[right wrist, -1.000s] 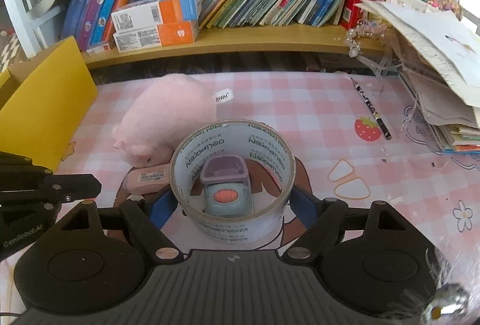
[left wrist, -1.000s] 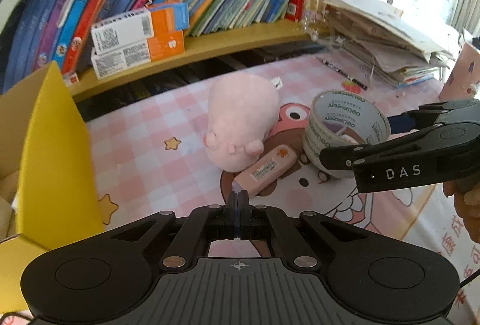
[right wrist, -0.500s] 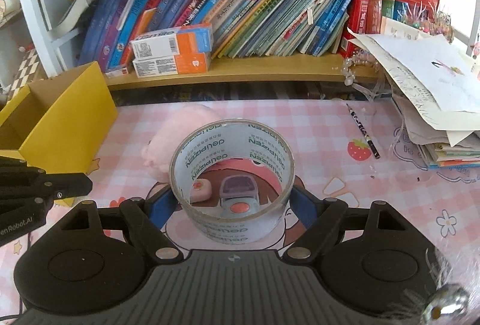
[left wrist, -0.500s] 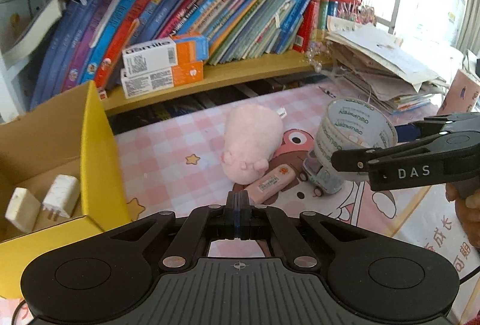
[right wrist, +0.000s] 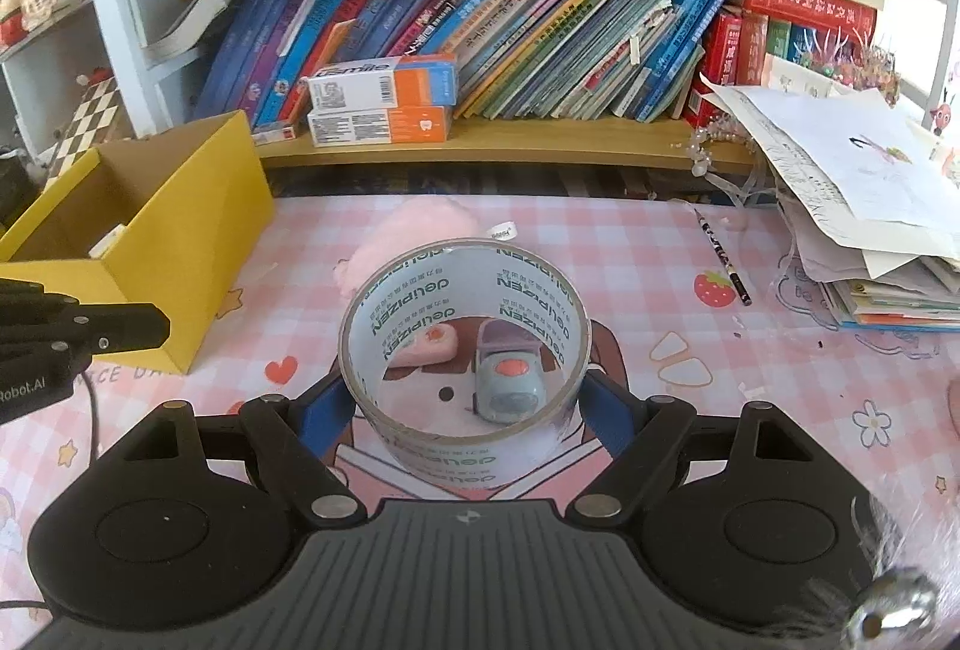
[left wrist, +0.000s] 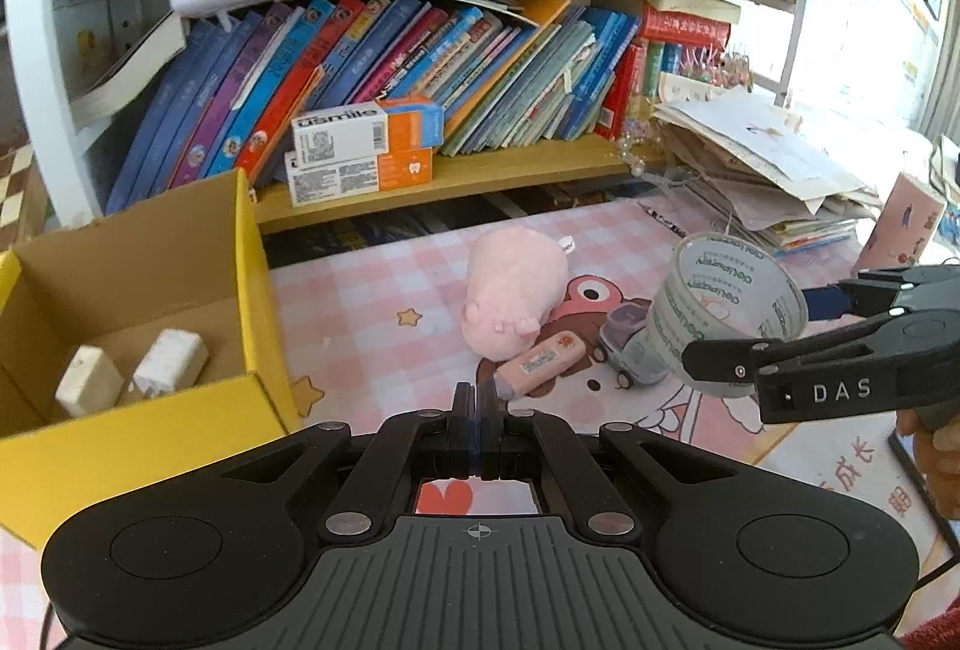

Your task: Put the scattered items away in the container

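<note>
The right gripper point(right wrist: 465, 398) has its blue-padded fingers clamped on the outside of the clear tape roll point(right wrist: 465, 350), and over the last second the roll has come up off the pink checked mat point(right wrist: 630, 254) — a second ago it ringed the small grey toy car point(left wrist: 630, 356), which now sits bare on the mat below it. The roll hangs in the air, well apart from the yellow box point(left wrist: 252, 284) at the left, whose open top has come into the left wrist view as both tools rose. Inside the box lie two white chargers point(left wrist: 132, 374). The left gripper point(left wrist: 478, 410) has its jaws pressed together on nothing. On the mat the pink plush pig point(left wrist: 513, 290), the pink tube point(left wrist: 540, 362) touching it and the car all lie outside the box, so the tidying looks partway: the roll seems bound leftward for the box, with three things left to gather
</note>
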The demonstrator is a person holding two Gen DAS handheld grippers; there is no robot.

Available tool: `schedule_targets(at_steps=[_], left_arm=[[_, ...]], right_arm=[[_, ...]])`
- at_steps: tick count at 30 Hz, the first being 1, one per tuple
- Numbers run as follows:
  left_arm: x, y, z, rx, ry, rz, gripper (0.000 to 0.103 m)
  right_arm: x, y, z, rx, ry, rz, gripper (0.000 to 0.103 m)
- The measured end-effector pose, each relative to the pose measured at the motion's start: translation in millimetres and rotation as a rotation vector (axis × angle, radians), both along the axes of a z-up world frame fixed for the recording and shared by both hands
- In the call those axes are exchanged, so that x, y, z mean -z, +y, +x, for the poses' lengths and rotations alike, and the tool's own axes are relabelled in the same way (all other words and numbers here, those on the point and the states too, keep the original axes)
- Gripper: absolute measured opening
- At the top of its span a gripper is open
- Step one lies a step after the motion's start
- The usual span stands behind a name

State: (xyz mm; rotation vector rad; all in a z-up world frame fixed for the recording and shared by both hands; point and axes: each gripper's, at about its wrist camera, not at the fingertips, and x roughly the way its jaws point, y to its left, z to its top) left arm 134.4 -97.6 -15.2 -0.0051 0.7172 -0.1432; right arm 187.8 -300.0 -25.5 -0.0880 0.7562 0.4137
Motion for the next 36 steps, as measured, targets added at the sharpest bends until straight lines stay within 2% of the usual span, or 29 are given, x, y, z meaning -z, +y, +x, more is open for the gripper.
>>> schedule_targets(at_steps=[8, 10, 12, 14, 18, 19, 22, 33, 36], left_arm=[[11, -17, 11, 0.079, 0.033, 0.028, 0.0], [16, -20, 17, 0.086, 0.041, 0.032, 0.006], [23, -23, 26, 0.097, 0.057, 0.036, 0.006], [30, -26, 37, 0.103, 0.075, 0.046, 0.013], [48, -33, 59, 0.112, 0.105, 0.08, 0.049], [53, -36, 64, 0.119, 0.109, 0.091, 0.052], [65, -42, 80, 0.154, 0.134, 0.108, 0.052], [91, -53, 118, 0.168, 0.152, 0.15, 0.052], [93, -53, 120, 0.174, 0.157, 0.129, 0.047]], right_arm=[[3, -4, -10, 0.02, 0.018, -0.007, 0.08], [5, -6, -9, 0.028, 0.022, -0.006, 0.08], [6, -7, -6, 0.036, 0.025, -0.004, 0.08], [8, -8, -2, 0.042, 0.031, -0.004, 0.08], [13, -10, 7, 0.048, 0.048, -0.005, 0.08], [15, -10, 9, 0.048, 0.054, -0.004, 0.08], [20, -11, 15, 0.047, 0.073, -0.004, 0.08], [32, -16, 30, 0.054, 0.123, 0.003, 0.08], [34, -16, 31, 0.055, 0.129, 0.005, 0.08]])
